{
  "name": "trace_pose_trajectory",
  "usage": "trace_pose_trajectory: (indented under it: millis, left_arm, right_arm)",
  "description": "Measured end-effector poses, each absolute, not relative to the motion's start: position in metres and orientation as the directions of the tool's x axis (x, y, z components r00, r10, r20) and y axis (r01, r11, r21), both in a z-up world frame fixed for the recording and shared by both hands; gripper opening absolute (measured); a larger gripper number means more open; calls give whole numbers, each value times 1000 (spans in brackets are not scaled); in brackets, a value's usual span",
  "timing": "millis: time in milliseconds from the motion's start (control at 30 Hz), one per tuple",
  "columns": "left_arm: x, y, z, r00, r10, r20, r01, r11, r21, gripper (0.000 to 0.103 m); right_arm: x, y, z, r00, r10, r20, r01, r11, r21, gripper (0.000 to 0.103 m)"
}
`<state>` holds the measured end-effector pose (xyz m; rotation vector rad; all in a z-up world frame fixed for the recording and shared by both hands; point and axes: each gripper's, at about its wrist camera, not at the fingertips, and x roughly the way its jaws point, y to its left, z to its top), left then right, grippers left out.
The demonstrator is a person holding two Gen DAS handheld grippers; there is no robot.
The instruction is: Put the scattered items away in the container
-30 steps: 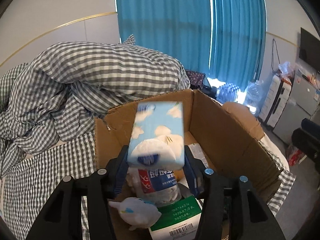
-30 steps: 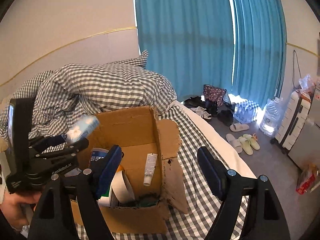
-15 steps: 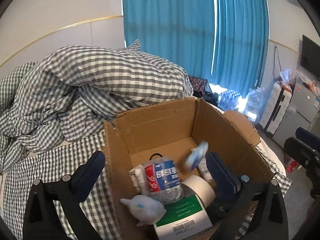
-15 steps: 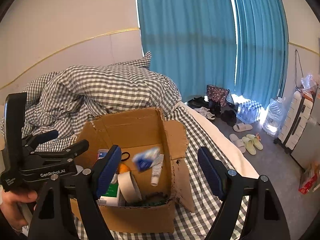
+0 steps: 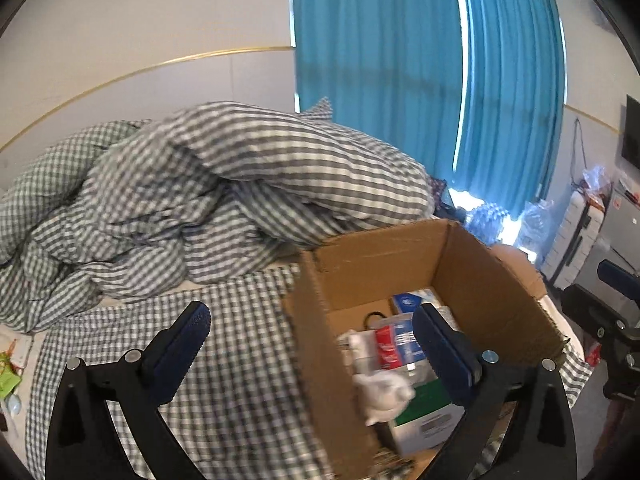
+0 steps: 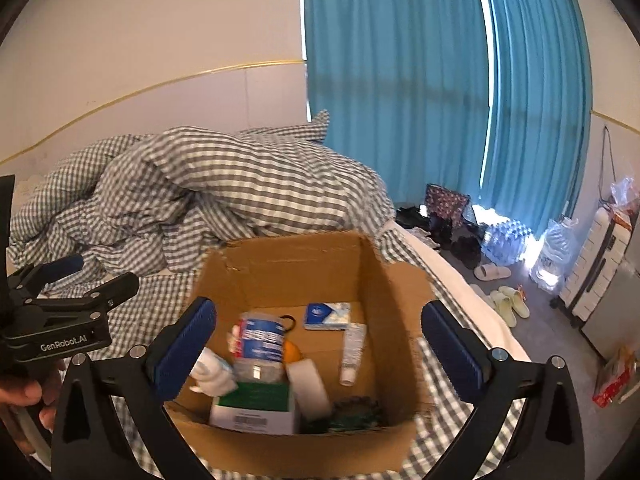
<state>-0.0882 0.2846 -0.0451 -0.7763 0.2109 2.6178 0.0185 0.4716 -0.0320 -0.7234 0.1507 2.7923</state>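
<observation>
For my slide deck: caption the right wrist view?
Open right gripper above box holding tissue pack, bottle, tube.

An open brown cardboard box (image 6: 296, 268) is seen upright on the gingham-covered bed, flaps up. Inside, a blue-white tissue pack (image 6: 326, 315) lies flat nr the far wall, w/ a white tube (image 6: 352, 354) just beside it. A blue-red labelled bottle (image 6: 260, 340), a white-green carton (image 6: 256, 408) & a white soft toy (image 5: 384, 394) are crowded at the near-left side.
</observation>
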Motion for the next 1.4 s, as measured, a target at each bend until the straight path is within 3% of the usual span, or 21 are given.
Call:
trace_pose_trajectory:
  millis: [367, 867, 1400]
  left_arm:
    - [-91, 172, -14, -814, 233, -531, -257, -966, -29, 103]
    - [-58, 33, 20, -880, 26, -473, -32, -999, 5, 103]
    - [-35, -33, 7, -859, -51, -509, 77, -997, -30, 103]
  right_arm:
    - [-14, 393, -13, -883, 104, -457, -133, -991, 32, 103]
    - [-38, 276, 6, -898, -73, -434, 59, -997, 45, 103]
    - [-35, 225, -6, -875, -145, -462, 139, -989, 48, 103]
